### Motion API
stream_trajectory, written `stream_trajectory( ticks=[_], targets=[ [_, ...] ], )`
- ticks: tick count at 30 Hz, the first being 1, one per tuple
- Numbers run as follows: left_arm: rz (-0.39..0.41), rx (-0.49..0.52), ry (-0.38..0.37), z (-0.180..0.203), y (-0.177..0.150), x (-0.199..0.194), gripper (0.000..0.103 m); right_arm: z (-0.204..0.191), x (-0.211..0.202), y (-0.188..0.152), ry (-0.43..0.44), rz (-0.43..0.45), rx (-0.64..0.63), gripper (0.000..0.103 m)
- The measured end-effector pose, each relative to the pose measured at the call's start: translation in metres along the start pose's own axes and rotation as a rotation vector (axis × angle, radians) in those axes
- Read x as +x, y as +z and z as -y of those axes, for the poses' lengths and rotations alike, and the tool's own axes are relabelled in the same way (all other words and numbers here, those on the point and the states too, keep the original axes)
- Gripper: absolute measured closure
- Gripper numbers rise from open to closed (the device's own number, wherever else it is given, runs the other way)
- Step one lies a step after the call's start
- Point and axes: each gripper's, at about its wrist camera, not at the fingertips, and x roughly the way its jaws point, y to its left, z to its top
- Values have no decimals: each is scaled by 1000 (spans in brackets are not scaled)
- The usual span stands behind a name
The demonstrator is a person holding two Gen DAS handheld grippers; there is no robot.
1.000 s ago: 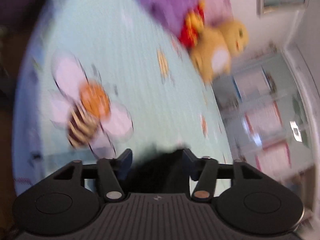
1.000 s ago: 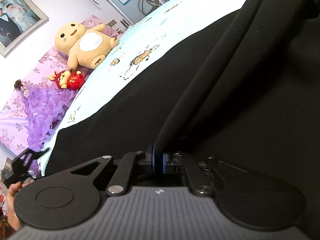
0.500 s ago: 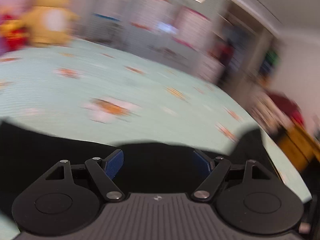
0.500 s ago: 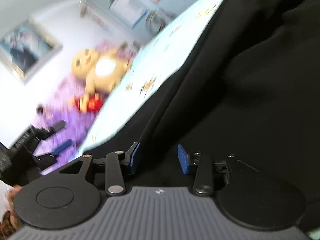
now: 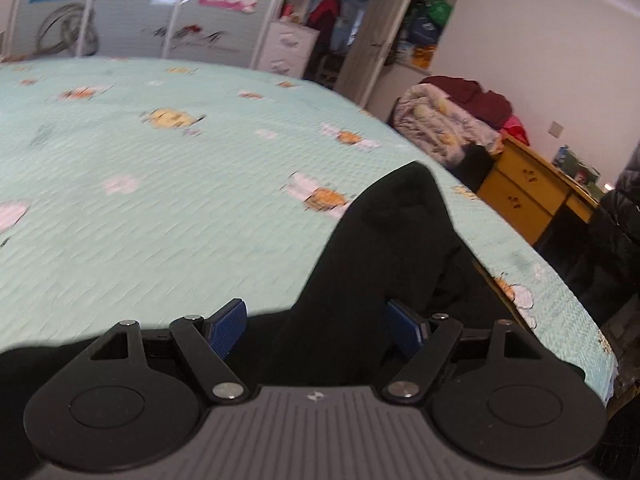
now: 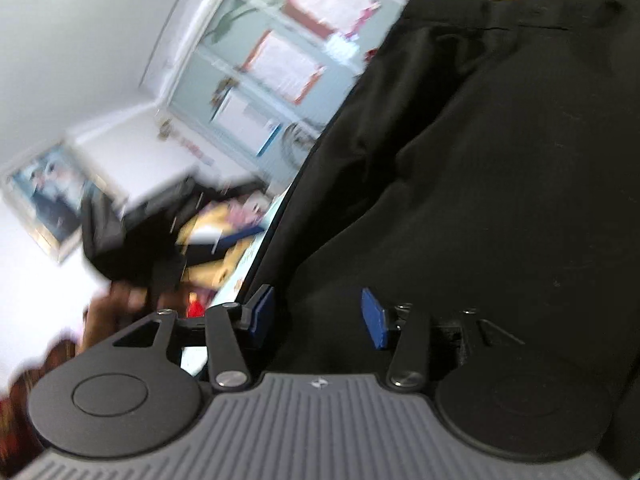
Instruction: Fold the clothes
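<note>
Right gripper (image 6: 318,316) jaws are opening over the black garment (image 6: 500,200), cloth between them unpinched; left gripper (image 5: 316,322) gapes wide. Best next grab — the peaked fold (image 5: 404,200) at one o'clock, gripped squarely.

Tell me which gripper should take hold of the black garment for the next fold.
Left, probably. The left gripper stands open and level, with a raised fold of the black garment between its pads on the bedspread. The right gripper is still opening, tilted, over flat cloth.
</note>
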Motion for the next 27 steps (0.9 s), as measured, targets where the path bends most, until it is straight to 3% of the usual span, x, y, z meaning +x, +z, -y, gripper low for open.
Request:
stream_trajectory(
  ticks=[5, 11, 15, 18, 20, 22, 24, 27],
  targets=[
    [-19, 59, 34, 21, 6, 22, 23, 9, 0, 6, 77, -13, 47, 51],
    [-28, 10, 55, 22, 10, 38, 23, 7, -4, 1, 115, -16, 81, 50],
    [-93, -31, 44, 17, 13, 57, 25, 8, -9, 2, 129, -20, 86, 48],
    [-145, -70, 22, 18, 15, 72, 41, 10, -11, 2, 139, -24, 92, 47],
    [-135, -104, 19, 21, 13, 72, 71, 10, -11, 2, 141, -28, 90, 47],
    [-102, -108, 28, 29, 11, 65, 89, 9, -10, 2, 141, -32, 85, 47],
    [-65, -71, 26, 45, 11, 48, 95, 8, -8, 2, 141, -32, 83, 47],
    [6, -15, -54, 80, 11, 7, 97, 8, -9, 2, 143, -31, 84, 47]
  ],
)
